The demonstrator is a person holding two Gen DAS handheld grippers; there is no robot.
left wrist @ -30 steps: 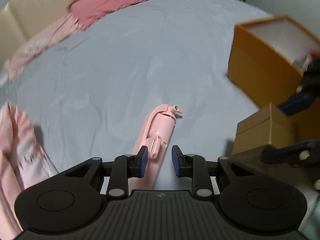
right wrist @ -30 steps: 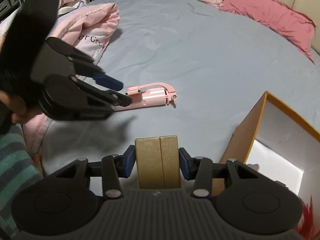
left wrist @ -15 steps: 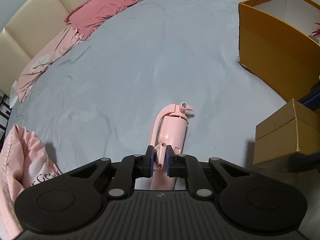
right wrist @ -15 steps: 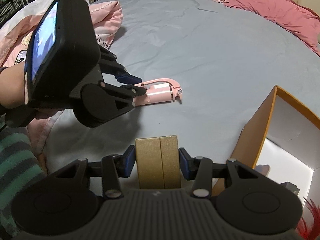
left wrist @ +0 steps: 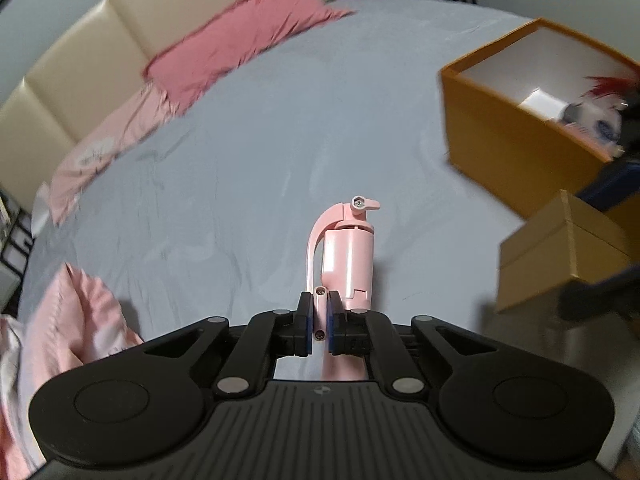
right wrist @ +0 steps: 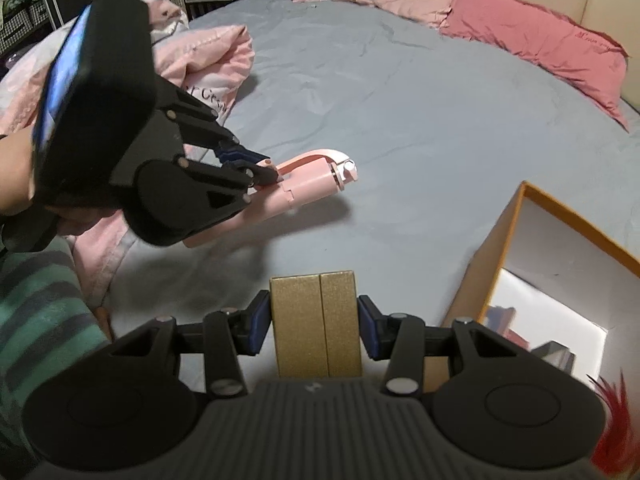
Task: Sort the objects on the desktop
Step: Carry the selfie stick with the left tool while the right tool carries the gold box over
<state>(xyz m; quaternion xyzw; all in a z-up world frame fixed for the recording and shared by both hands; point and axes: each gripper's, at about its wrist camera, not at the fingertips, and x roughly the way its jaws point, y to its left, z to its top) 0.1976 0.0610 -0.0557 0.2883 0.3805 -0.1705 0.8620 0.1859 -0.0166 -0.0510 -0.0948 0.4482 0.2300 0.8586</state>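
My left gripper (left wrist: 319,320) is shut on a pink plastic tool (left wrist: 347,256) and holds it lifted above the grey-blue bedsheet; it also shows in the right wrist view (right wrist: 308,184), held by the left gripper (right wrist: 256,166). My right gripper (right wrist: 315,330) is shut on a small gold box (right wrist: 316,320), which shows at the right of the left wrist view (left wrist: 560,252). An open orange box (left wrist: 516,124) stands at the right, its near corner in the right wrist view (right wrist: 500,264).
A red pillow (left wrist: 236,52) and pink bedding (left wrist: 100,156) lie along the cream headboard. A crumpled pink quilt (right wrist: 200,76) lies at the left. The orange box holds a red-haired figure (left wrist: 600,100) and other items.
My left gripper closed on the pink tool and lifted it off the sheet, tilting it. My right gripper kept the gold box and shifted slightly toward the orange box.
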